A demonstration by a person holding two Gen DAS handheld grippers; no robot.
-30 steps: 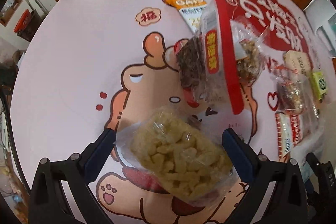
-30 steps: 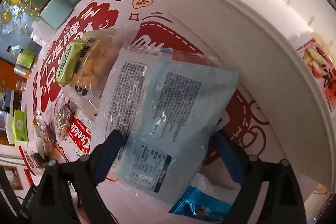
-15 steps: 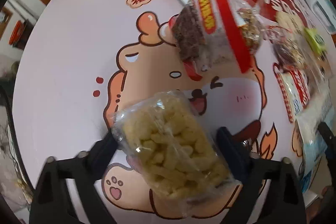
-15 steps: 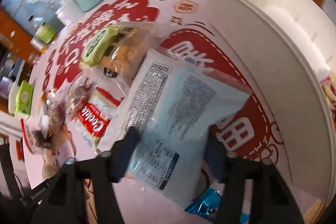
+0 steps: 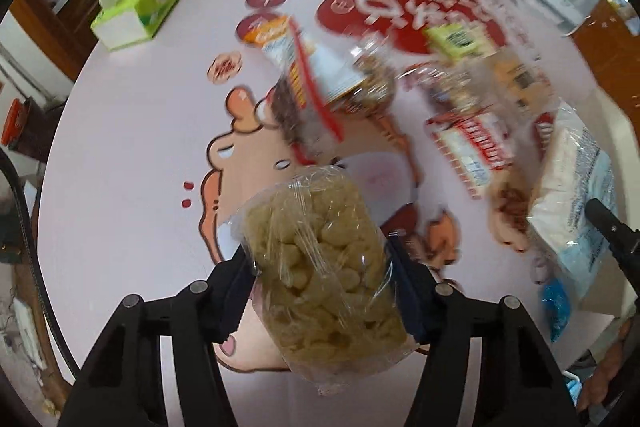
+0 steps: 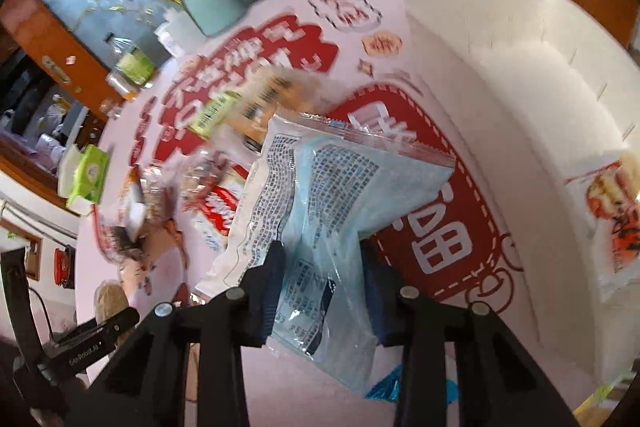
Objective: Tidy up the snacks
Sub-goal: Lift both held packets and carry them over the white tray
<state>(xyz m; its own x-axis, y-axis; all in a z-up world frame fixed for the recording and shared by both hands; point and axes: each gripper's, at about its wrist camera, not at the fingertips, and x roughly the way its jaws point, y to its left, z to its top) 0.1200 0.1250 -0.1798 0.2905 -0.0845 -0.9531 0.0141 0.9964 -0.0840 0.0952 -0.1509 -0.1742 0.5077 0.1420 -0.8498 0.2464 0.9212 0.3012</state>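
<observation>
While its jaws have just been closing, the left hand-held gripper (image 5: pixel 322 267) clamps a clear bag of yellow puffs (image 5: pixel 324 259) above the table (image 5: pixel 132 115); the right hand-held gripper (image 6: pixel 322 265) pinches a pale blue packet (image 6: pixel 332 195) beside a white bin (image 6: pixel 520 115).

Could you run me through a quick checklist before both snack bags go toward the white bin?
1. Left gripper clamped on the clear bag of yellow puffs: ok, its jaws just closed onto it.
2. Right gripper pinching the pale blue packet: ok, its jaws just closed, creasing it.
3. Both bags clear of the table: cannot tell.
4. White bin has room: ok.
5. Loose snacks out of the path: cannot tell, blurred.
</observation>
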